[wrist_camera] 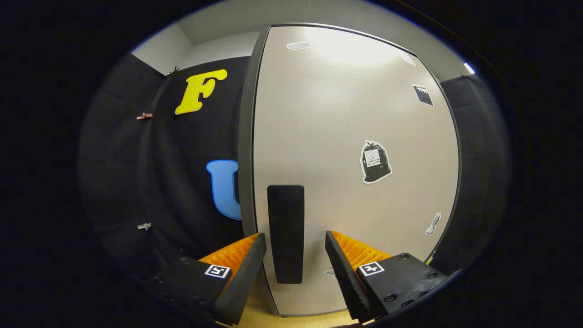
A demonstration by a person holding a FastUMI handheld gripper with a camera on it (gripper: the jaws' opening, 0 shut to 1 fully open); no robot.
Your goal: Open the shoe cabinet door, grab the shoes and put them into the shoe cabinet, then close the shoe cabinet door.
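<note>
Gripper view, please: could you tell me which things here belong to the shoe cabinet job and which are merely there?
For the job:
- cabinet door, shut
- black handle, between the open fingers of the gripper, neither finger touching it

Merely there:
- bag-shaped sticker on the door
- small sticker near the door's edge
- clips on the booth wall

Black cloth (150,182) hangs as the booth wall, held by three small clips (144,116) down one fold, with a pale wall (218,48) and ceiling above it, more black cloth (473,136) on the far side, and a strip of light wooden floor (259,314) below.
</note>
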